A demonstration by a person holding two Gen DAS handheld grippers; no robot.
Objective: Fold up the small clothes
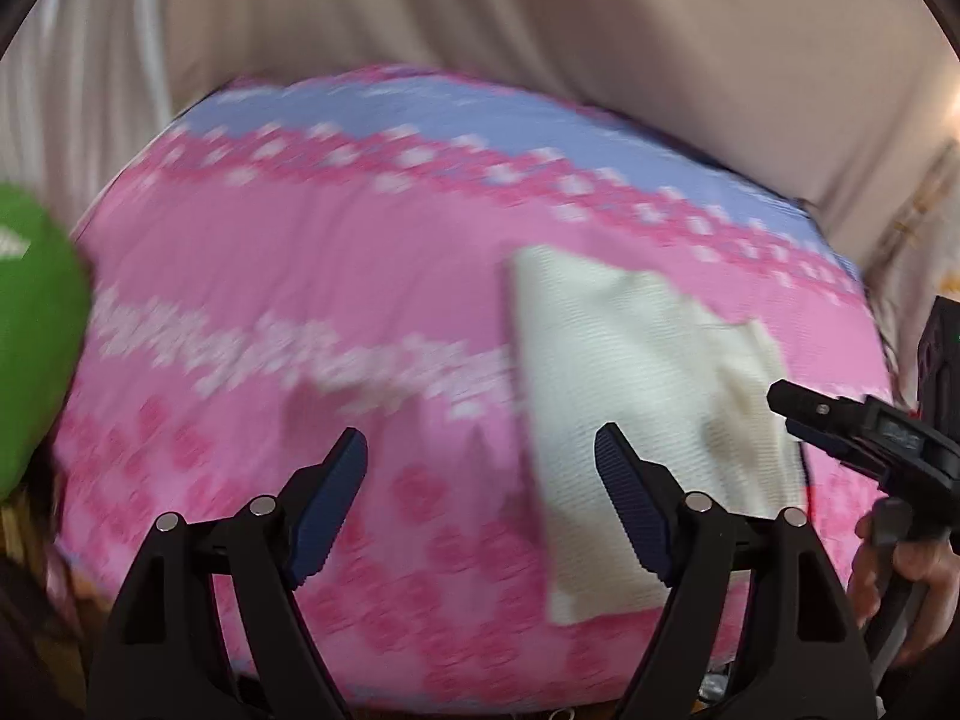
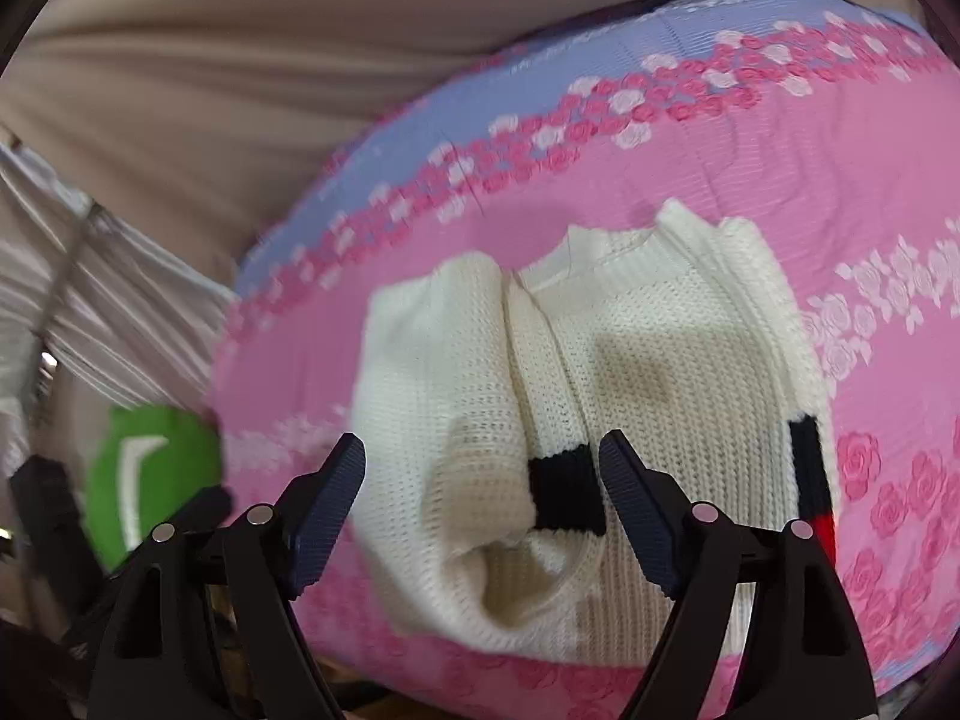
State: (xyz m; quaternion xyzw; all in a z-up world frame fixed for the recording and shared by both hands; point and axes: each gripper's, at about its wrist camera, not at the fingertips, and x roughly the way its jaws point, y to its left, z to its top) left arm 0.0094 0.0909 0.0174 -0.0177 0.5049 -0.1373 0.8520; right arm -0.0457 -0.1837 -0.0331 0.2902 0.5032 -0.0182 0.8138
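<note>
Cream knit sweater [image 2: 624,372], sleeves folded in, lies on pink rose-print cover [image 2: 870,192]. Left gripper [image 1: 480,468] & right gripper [image 2: 480,474] both spread, holding nothing.

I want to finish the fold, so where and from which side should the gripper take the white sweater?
Probably grip the sweater at its near hem, coming from the near edge with the right gripper, whose open jaws already stand there. The sleeves with black cuffs lie folded inward, so the hem can go toward the collar.
</note>
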